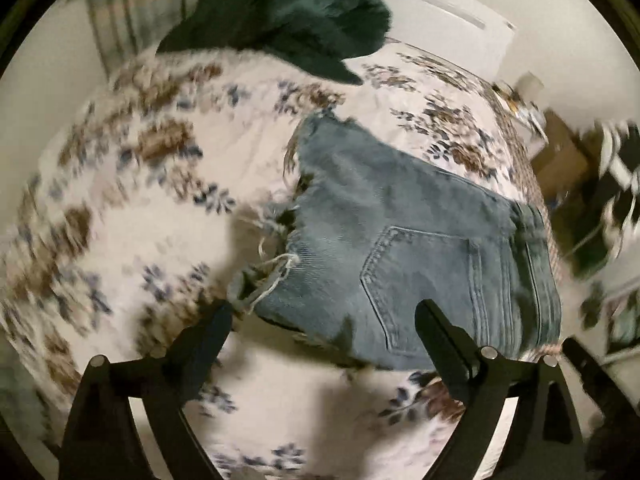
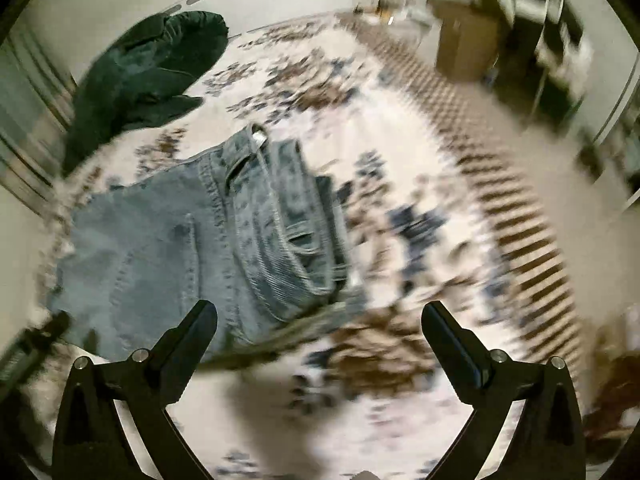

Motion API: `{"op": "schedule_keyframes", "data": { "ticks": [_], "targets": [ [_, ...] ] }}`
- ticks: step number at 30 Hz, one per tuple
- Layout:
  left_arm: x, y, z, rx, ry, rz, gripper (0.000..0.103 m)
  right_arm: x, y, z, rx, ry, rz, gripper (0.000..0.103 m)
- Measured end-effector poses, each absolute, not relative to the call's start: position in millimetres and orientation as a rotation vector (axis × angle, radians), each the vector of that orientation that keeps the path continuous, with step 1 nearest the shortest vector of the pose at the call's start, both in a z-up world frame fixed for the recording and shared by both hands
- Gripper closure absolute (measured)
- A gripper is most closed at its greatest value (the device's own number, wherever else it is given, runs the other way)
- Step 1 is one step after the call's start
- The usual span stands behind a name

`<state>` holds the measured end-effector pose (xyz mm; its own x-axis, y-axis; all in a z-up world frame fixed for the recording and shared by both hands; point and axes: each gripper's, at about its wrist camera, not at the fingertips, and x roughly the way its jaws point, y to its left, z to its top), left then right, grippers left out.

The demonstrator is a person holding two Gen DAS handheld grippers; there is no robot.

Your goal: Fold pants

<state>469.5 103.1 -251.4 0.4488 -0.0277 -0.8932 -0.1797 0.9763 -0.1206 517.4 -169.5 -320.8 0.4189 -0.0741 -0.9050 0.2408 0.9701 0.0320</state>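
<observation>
Left wrist view: we hold both grippers' fingers spread wide, left gripper and right gripper, empty above folded blue denim pants on the floral bedspread.

A bed fills most of both views, covered by a white bedspread printed with brown and blue flowers and edged with a brown checked border. A dark green garment lies bunched up at the far end of the bed. Beyond the bed's edge stands a brown cardboard box, with dark shelving near it, blurred. A striped curtain hangs by the wall.
</observation>
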Motion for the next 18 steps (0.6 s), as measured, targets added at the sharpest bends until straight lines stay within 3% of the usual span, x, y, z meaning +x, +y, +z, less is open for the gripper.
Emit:
{"op": "schedule_keyframes", "data": {
  "ticks": [18],
  "targets": [
    [355.7, 85.2, -93.5, -0.023, 0.872, 0.102, 0.009, 390.1, -143.8, -146.7, 0.051, 0.883, -0.157, 0.000]
  ]
}}
